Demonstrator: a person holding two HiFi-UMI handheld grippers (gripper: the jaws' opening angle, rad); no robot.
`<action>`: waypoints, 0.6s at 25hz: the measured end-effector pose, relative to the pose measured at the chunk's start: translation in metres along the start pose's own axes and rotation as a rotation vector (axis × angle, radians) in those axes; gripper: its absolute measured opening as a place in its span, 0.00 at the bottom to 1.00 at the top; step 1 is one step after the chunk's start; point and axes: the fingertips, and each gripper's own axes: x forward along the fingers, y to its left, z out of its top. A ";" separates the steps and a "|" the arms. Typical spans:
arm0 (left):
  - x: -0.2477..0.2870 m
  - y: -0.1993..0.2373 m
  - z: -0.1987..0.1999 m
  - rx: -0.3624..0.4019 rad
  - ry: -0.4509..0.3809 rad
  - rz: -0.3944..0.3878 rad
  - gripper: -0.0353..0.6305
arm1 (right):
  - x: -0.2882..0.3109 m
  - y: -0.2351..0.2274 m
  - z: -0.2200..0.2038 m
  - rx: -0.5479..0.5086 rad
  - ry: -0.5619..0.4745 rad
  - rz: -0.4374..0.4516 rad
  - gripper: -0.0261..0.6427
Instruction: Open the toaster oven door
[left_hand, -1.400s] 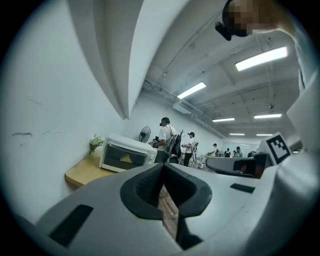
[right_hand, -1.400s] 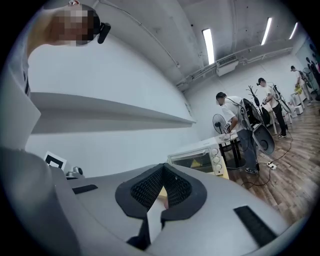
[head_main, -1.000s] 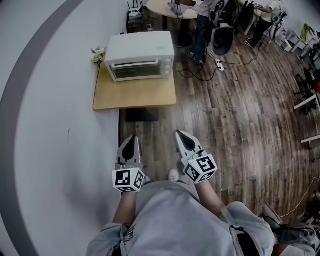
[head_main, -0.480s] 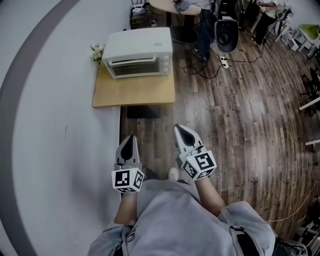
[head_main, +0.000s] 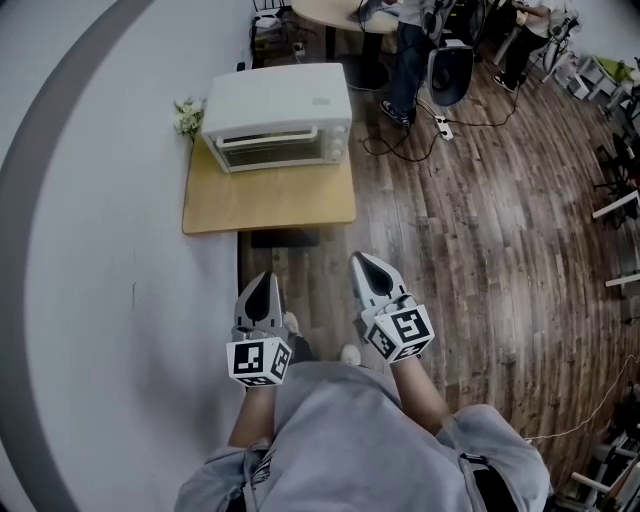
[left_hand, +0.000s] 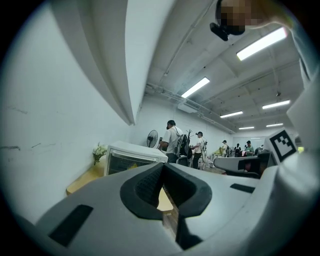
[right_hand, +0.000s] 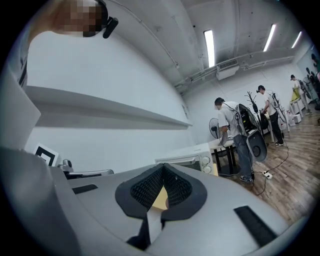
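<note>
Head view, steeply down: shows a white toaster oven (head_main: 277, 115) on a low wooden table (head_main: 270, 205) against the pale wall (head_main: 90, 250), with its door (head_main: 270, 150) shut and facing the wearer. Handle hard to pick out at this size; knobs (head_main: 335, 142) at the right end too small to read. By the oven's far left corner, a small bunch of pale flowers (head_main: 187, 115), blurred. Under the table's near edge, a dark flat shape (head_main: 283, 238), not identifiable. Well short of the table, over the wood floor (head_main: 480, 230), left gripper (head_main: 260, 285) and right gripper (head_main: 368, 270) side by side, both pointing toward the oven and touching nothing; forearms cut off by the grey shirt. Left gripper view: jaws pressed together, dark pads meeting at the tip, nothing held; oven's lower front hidden behind the gripper body, only its upper part showing. Right gripper view: likewise closed and empty; shows just the oven's top, a strip of door and two knobs above the jaws. At the head view's top edge, standing people (head_main: 405, 50) cut off at the waist, beside a dark fan (head_main: 447, 75).
</note>
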 end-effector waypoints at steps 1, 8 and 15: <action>0.008 0.009 0.002 0.003 0.000 -0.008 0.06 | 0.011 0.001 0.000 -0.010 -0.001 -0.006 0.04; 0.055 0.068 0.026 -0.005 -0.003 -0.076 0.06 | 0.092 0.012 0.007 -0.023 -0.009 -0.055 0.04; 0.078 0.126 0.051 0.004 -0.008 -0.092 0.06 | 0.145 0.027 0.018 -0.040 -0.036 -0.105 0.04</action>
